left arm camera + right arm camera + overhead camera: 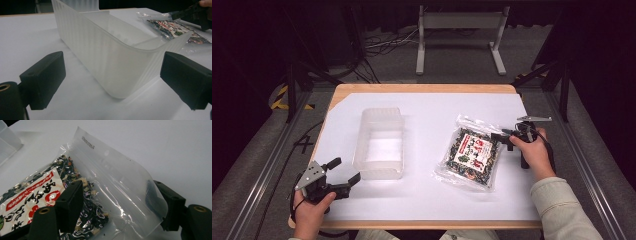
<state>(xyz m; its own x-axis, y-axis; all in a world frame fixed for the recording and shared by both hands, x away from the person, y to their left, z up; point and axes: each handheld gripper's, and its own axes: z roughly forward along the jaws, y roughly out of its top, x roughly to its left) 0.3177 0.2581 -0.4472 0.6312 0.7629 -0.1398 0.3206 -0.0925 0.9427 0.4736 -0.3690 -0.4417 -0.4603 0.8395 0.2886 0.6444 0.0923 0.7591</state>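
Right gripper (pixel 504 137), jaws apart, straddles the clear top edge of the snack bag (pixel 469 154) near the table's (pixel 422 89) right edge. Left gripper (pixel 343 172), jaws apart, faces the translucent container (pixel 379 142) from the front-left corner.

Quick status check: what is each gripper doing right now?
Left gripper: open, holding nothing, jaws either side of the clear plastic bin corner without touching.
Right gripper: open, jaws straddling the snack bag edge, not yet clamped.
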